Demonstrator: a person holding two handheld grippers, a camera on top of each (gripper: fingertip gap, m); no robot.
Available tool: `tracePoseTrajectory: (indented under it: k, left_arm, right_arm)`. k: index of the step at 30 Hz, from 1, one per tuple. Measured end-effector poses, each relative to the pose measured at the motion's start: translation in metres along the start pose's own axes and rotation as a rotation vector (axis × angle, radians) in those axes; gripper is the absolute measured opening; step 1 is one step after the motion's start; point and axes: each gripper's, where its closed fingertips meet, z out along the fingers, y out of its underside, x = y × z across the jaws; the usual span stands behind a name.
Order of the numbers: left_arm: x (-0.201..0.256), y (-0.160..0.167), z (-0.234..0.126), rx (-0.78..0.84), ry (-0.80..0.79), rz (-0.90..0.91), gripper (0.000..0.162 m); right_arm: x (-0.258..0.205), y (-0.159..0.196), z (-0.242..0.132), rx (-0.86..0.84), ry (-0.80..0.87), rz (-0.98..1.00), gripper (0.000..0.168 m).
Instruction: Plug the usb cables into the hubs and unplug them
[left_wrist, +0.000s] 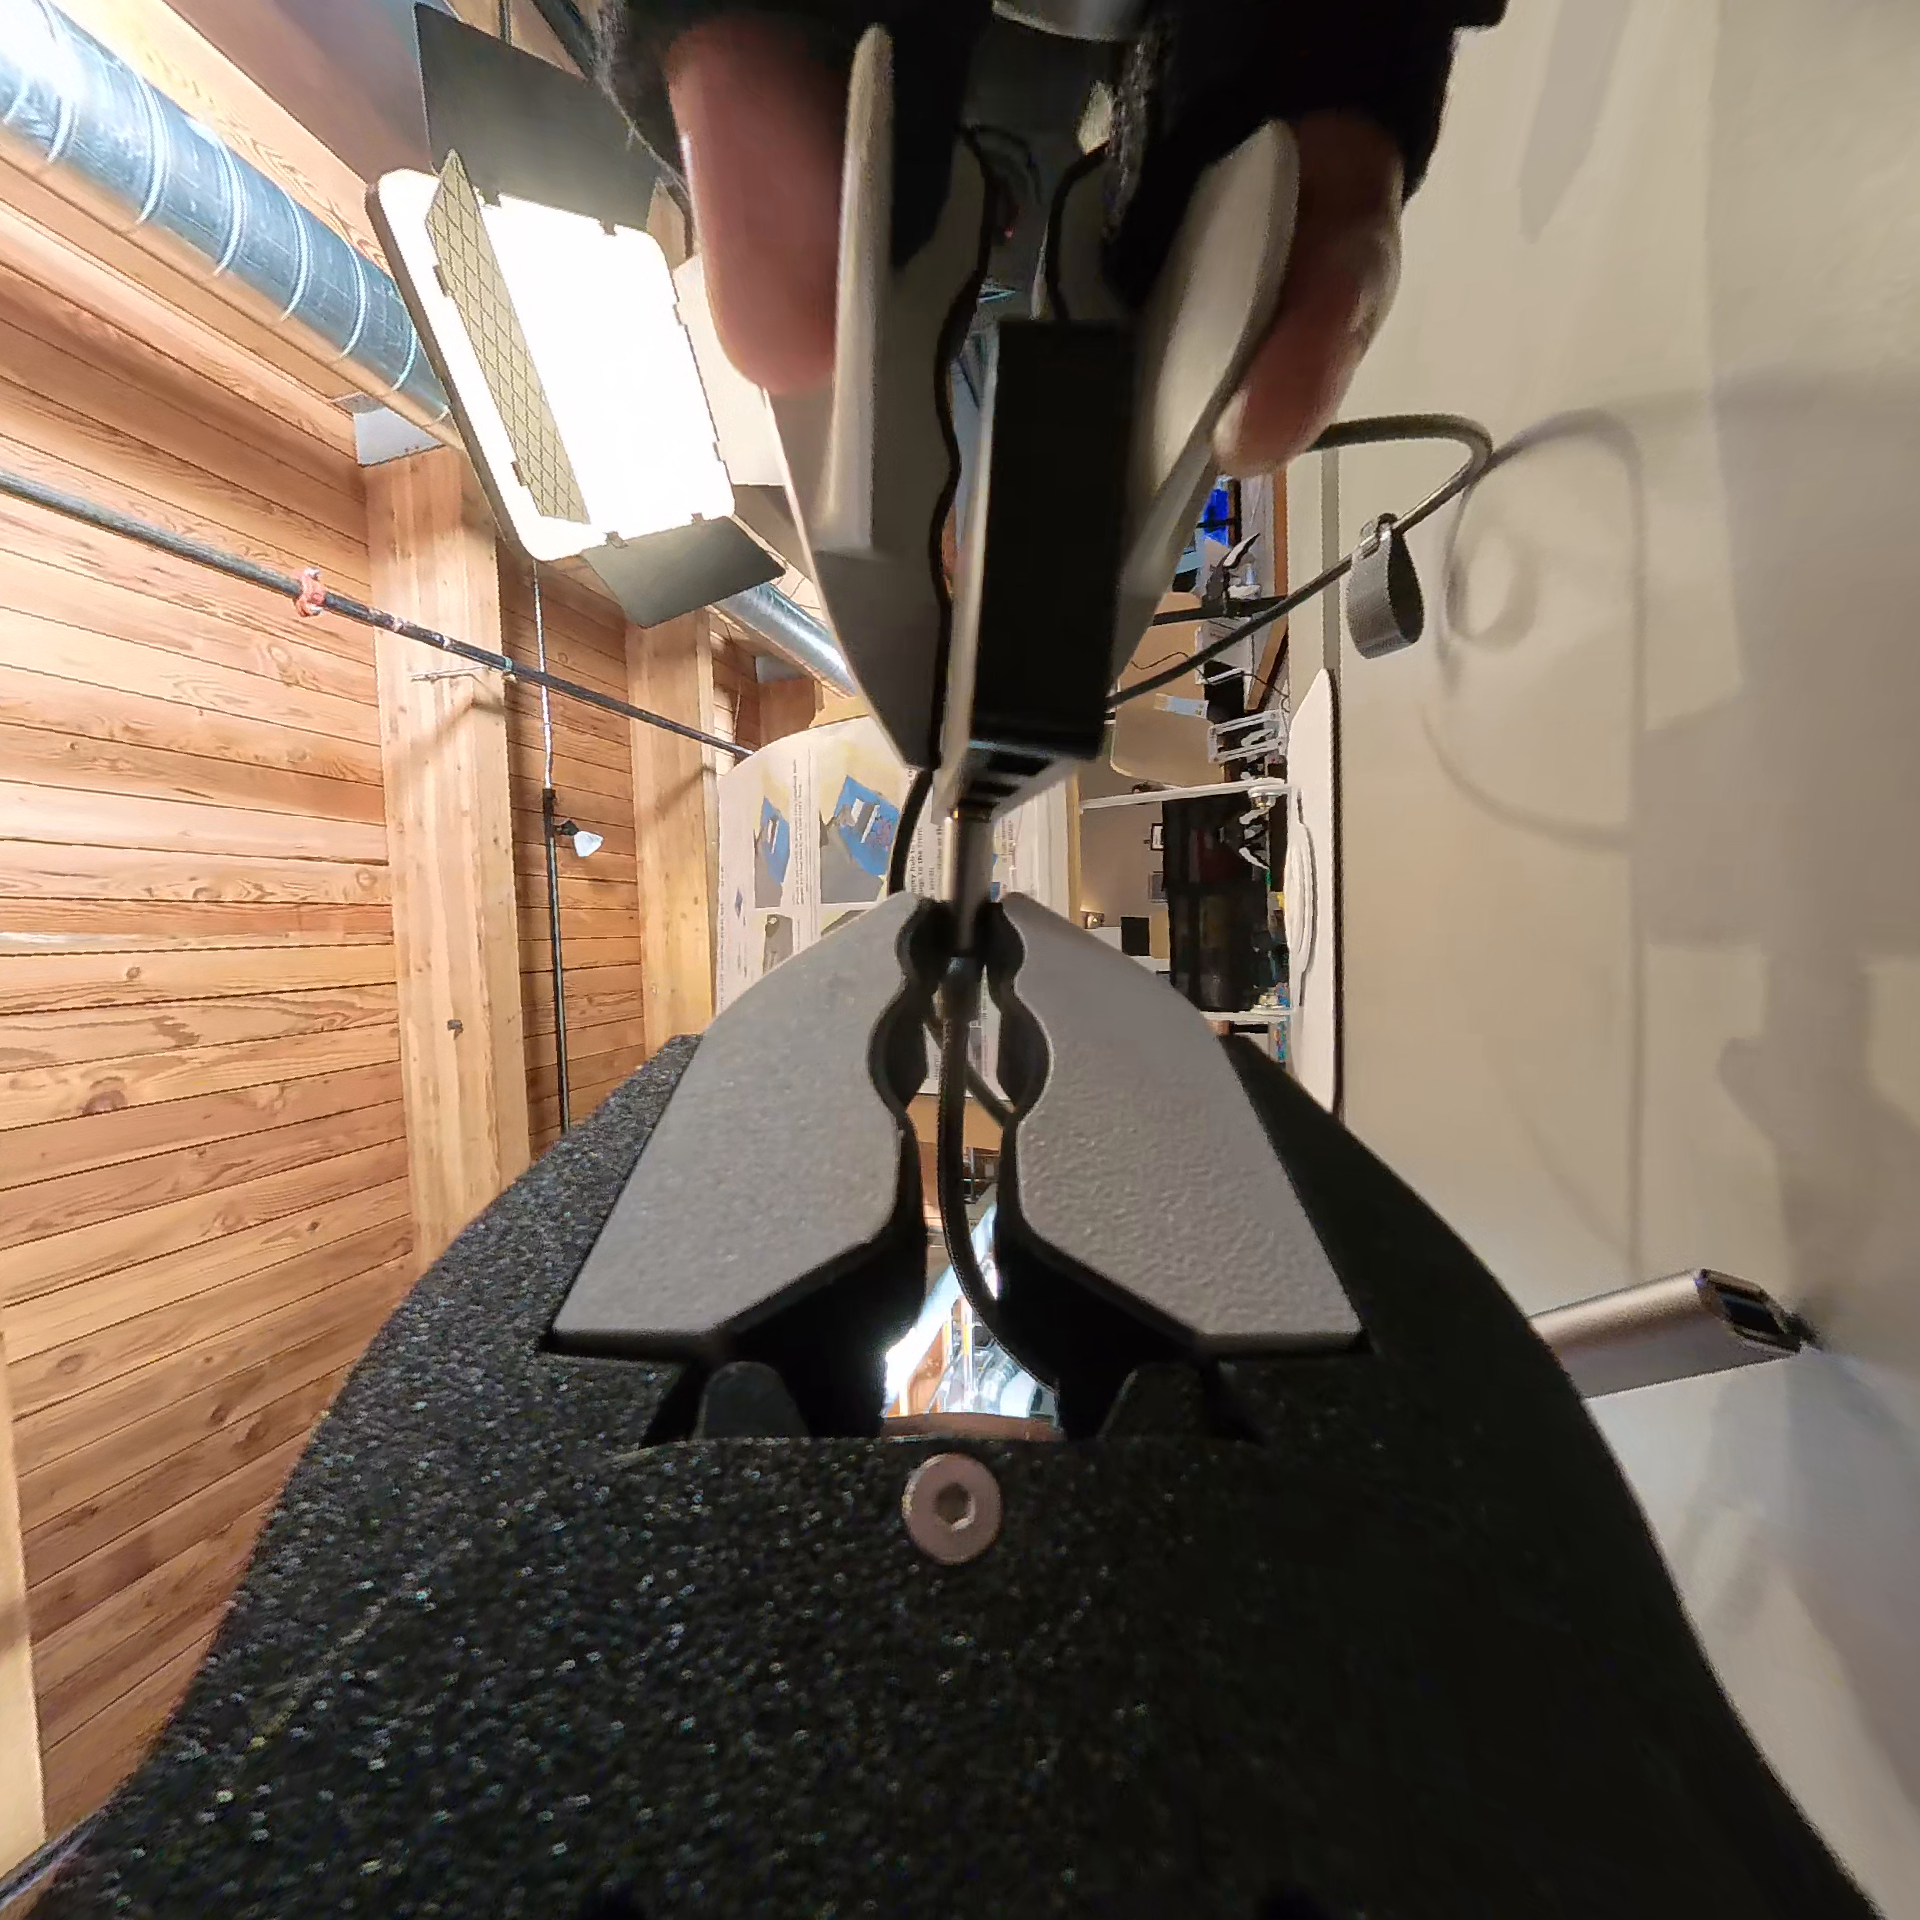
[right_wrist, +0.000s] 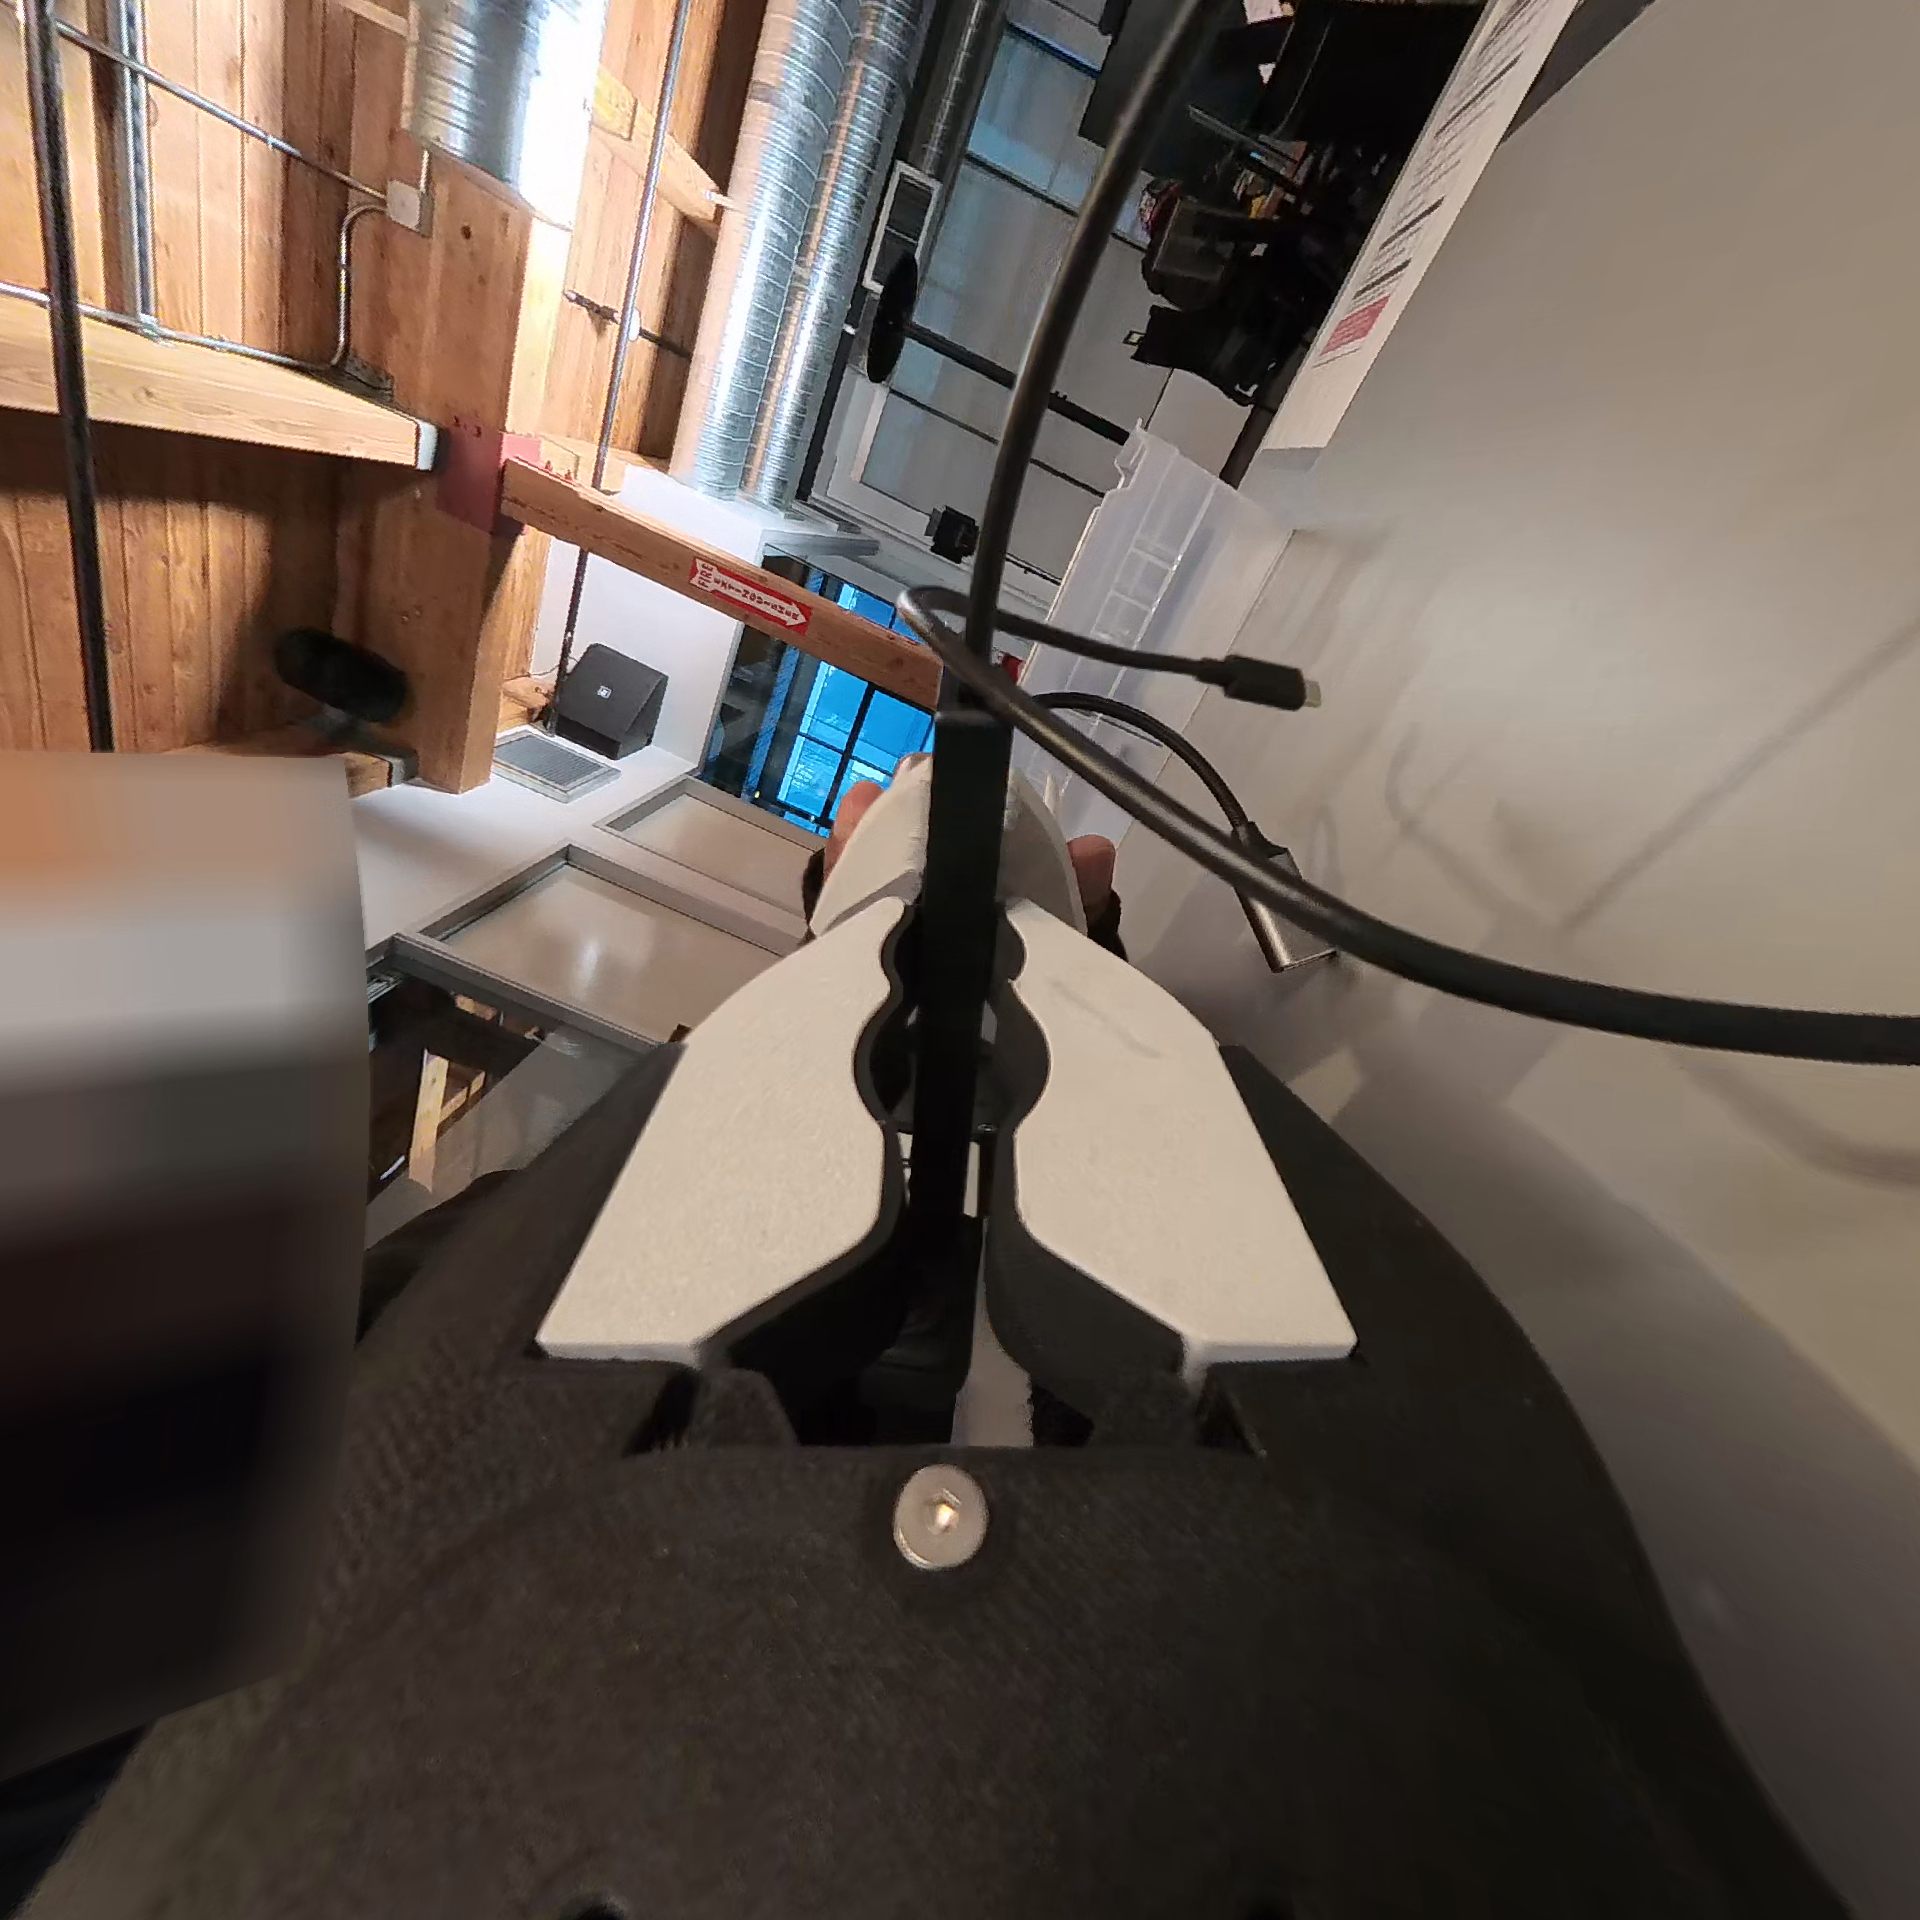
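Grey tongs nose-to-nose with white tongs.

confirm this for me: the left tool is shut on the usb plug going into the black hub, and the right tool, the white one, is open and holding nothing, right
Not quite. The left tool is shut on the usb plug at the black hub, as the left wrist view shows. But the right tool is not open and holding nothing: the right wrist view shows its white fingers shut on that hub.
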Motion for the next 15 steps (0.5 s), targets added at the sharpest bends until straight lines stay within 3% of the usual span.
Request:
tracePoseTrajectory:
  k: [9, 15]
  left_arm:
    - [0.016, 0.015, 0.007, -0.041, 0.121, -0.097, 0.008]
    - [0.020, 0.034, 0.006, -0.092, 0.186, -0.243, 0.008]
  right_arm:
    - [0.017, -0.007, -0.007, -0.023, 0.174, -0.156, 0.022]
    - [0.015, -0.020, -0.023, -0.071, 0.319, -0.625, 0.029]
